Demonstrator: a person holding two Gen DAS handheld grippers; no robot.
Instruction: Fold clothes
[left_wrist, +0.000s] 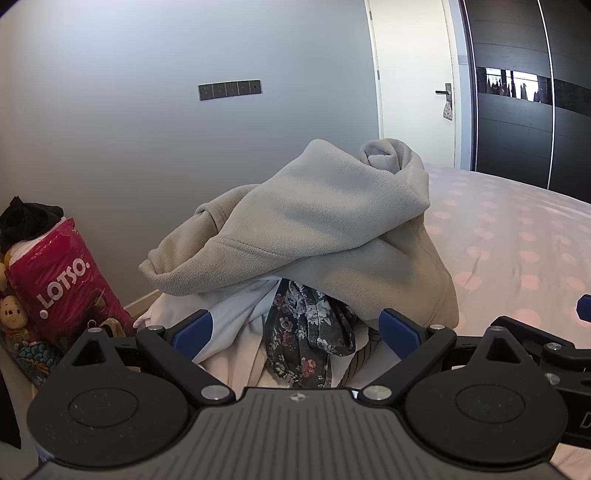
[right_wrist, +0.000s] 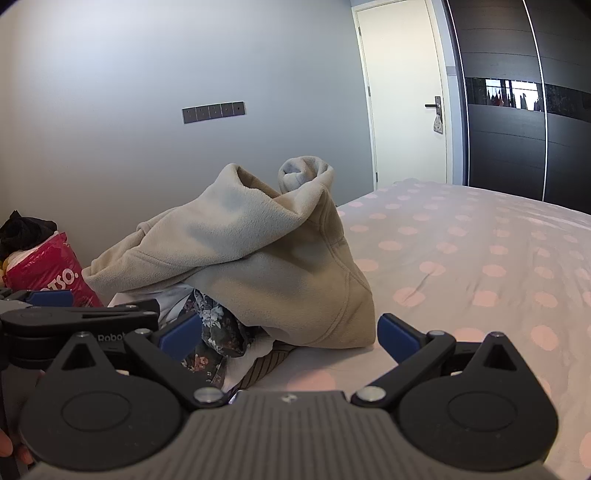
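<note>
A pile of clothes lies on the bed. On top is a beige fleece garment (left_wrist: 306, 229), also in the right wrist view (right_wrist: 266, 258). Under it are a dark floral garment (left_wrist: 306, 332), white cloth (left_wrist: 236, 325) and a striped piece (right_wrist: 266, 362). My left gripper (left_wrist: 295, 328) is open, its blue fingertips (left_wrist: 192, 330) just in front of the pile, empty. My right gripper (right_wrist: 288, 332) is open and empty, near the pile's right front edge. The left gripper's fingers (right_wrist: 51, 297) show at the left of the right wrist view.
The bed has a white sheet with pink dots (right_wrist: 480, 266) stretching right. A red LOTSO bag (left_wrist: 62, 280) with soft toys stands at the left by the grey wall. A white door (right_wrist: 402, 92) and dark wardrobe (right_wrist: 517, 110) are behind.
</note>
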